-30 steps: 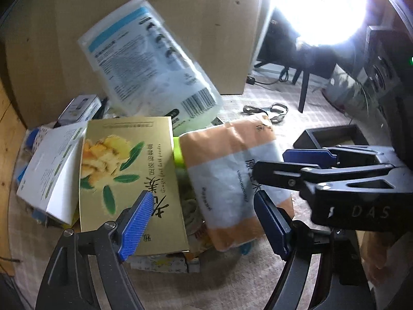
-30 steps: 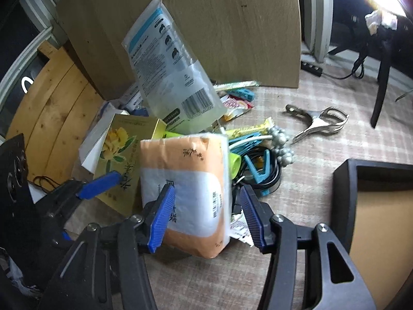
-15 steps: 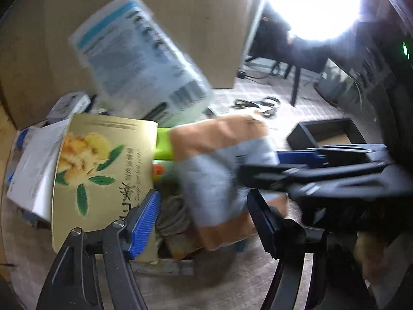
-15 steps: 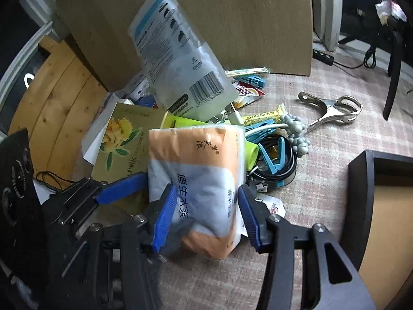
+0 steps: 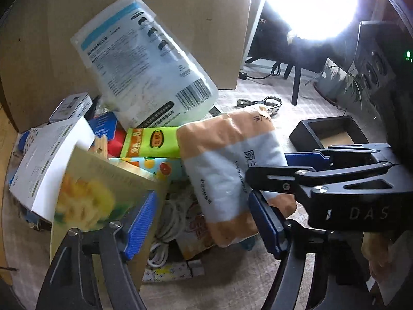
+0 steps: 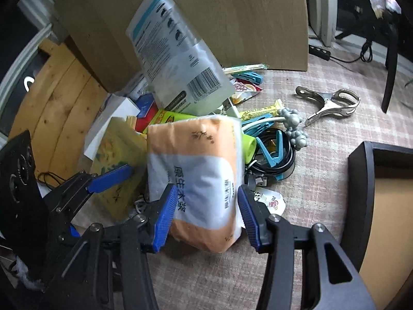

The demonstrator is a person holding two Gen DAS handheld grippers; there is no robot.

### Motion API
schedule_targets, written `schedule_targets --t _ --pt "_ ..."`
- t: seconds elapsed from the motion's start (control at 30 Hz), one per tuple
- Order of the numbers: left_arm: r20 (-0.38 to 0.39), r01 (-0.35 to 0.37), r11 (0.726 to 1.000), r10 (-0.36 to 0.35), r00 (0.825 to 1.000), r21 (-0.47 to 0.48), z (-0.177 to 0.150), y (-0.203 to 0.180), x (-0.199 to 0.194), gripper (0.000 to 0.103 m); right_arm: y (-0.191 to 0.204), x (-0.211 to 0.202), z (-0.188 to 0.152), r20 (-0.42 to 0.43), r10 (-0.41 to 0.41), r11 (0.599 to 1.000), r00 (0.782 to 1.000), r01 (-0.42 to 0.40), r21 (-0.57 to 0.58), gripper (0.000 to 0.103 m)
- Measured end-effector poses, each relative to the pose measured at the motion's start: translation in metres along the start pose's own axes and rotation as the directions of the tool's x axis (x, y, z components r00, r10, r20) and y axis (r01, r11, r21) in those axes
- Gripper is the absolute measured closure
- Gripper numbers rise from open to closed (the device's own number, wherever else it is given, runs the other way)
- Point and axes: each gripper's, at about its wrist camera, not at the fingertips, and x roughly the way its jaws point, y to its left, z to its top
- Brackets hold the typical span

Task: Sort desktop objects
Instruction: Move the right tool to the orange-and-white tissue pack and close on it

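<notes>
Since the earlier frames the yellow tea box [image 5: 103, 201] had tipped up on the left gripper's side, uncovering a green packet [image 5: 152, 142] and a fruit-printed packet [image 5: 155, 166] beneath it, while the orange-and-white tissue pack [image 6: 198, 178] had settled deeper between the right gripper's pads. The right gripper [image 6: 206, 213] straddled that pack with its blue pads on both sides, the left pad at the wrapper and the right one just beside it; whether it had truly clamped could not be told. The left gripper [image 5: 204, 226] stood spread wide, its left pad lying against the lower edge of the tea box and its right pad near the tissue pack's corner, grasping nothing. The tissue pack lay tilted on the heap at the middle of the tabletop, leaning over a coil of white cable [image 5: 165, 232]. A clear blue-labelled pouch [image 6: 178, 64] leaned upright against the brown board [image 6: 232, 13] at the tabletop's far edge. Right of the heap lay blue clips [image 6: 271, 149], a black cable coil [image 6: 278, 165], a grey bead cluster [image 6: 294, 126] and, well apart, a metal clamp [image 6: 327, 106]. A black tray [image 6: 361, 178] sat by the tabletop's right edge.
</notes>
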Motion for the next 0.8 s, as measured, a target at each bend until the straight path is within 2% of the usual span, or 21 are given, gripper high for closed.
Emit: schedule_targets --t 0.1,0.17,0.2,0.23,0.3,0.37,0.43,0.5,0.57,0.7,0.77,0.8 --pt "-0.012 0.042 0.999 -0.042 0.999 -0.003 0.0 -0.002 0.002 0.039 -0.002 -0.001 0.001 0.002 0.003 1.0 1.0 -0.003 0.006 0.06" --pt "-0.011 0.03 0.999 -0.03 1.0 0.043 0.0 -0.009 0.002 0.037 -0.002 -0.001 0.002 -0.009 0.016 1.0 1.0 -0.015 0.012 0.06" --pt "0.003 0.008 0.998 -0.008 1.0 0.068 -0.001 -0.012 0.001 0.034 -0.002 0.0 0.002 -0.012 0.011 1.0 1.0 -0.011 0.011 0.06" --pt "0.009 -0.004 0.997 0.004 1.0 0.076 -0.001 -0.012 0.0 0.026 -0.001 0.0 0.002 -0.011 0.006 1.0 1.0 -0.005 0.008 0.06" --pt "0.015 -0.016 0.997 0.014 1.0 0.074 -0.002 -0.008 0.0 0.024 -0.001 -0.001 0.001 -0.009 0.005 1.0 1.0 -0.005 0.008 0.06" --pt "0.006 0.04 0.998 -0.041 0.999 0.043 -0.003 0.0 -0.001 0.024 -0.003 -0.001 0.001 -0.01 0.015 1.0 1.0 -0.015 0.02 0.06" --pt "-0.01 0.139 0.99 -0.139 0.99 -0.015 -0.004 0.009 -0.003 0.024 -0.004 -0.002 0.0 -0.013 0.026 0.999 1.0 -0.025 0.035 0.06" --pt "0.01 0.178 0.983 -0.178 0.984 -0.041 -0.004 0.014 -0.01 0.024 -0.005 -0.005 0.0 -0.01 0.027 0.999 1.0 -0.027 0.04 0.06" --pt "0.025 0.178 0.983 -0.177 0.984 -0.043 -0.003 0.018 -0.016 0.023 -0.003 -0.008 -0.002 -0.001 0.012 0.999 1.0 -0.012 0.032 0.06" --pt "0.003 0.208 0.976 -0.208 0.978 -0.067 0.001 0.024 -0.019 0.022 -0.005 -0.015 -0.005 0.015 0.006 0.999 1.0 -0.006 0.033 0.06" --pt "0.015 0.181 0.982 -0.18 0.983 -0.053 0.002 0.022 -0.019 0.019 -0.006 -0.018 -0.006 0.023 0.005 0.999 1.0 -0.006 0.037 0.06" --pt "0.018 0.157 0.986 -0.157 0.987 -0.046 0.002 0.022 -0.019 0.014 -0.007 -0.02 -0.006 0.027 0.001 0.999 1.0 -0.002 0.035 0.06"
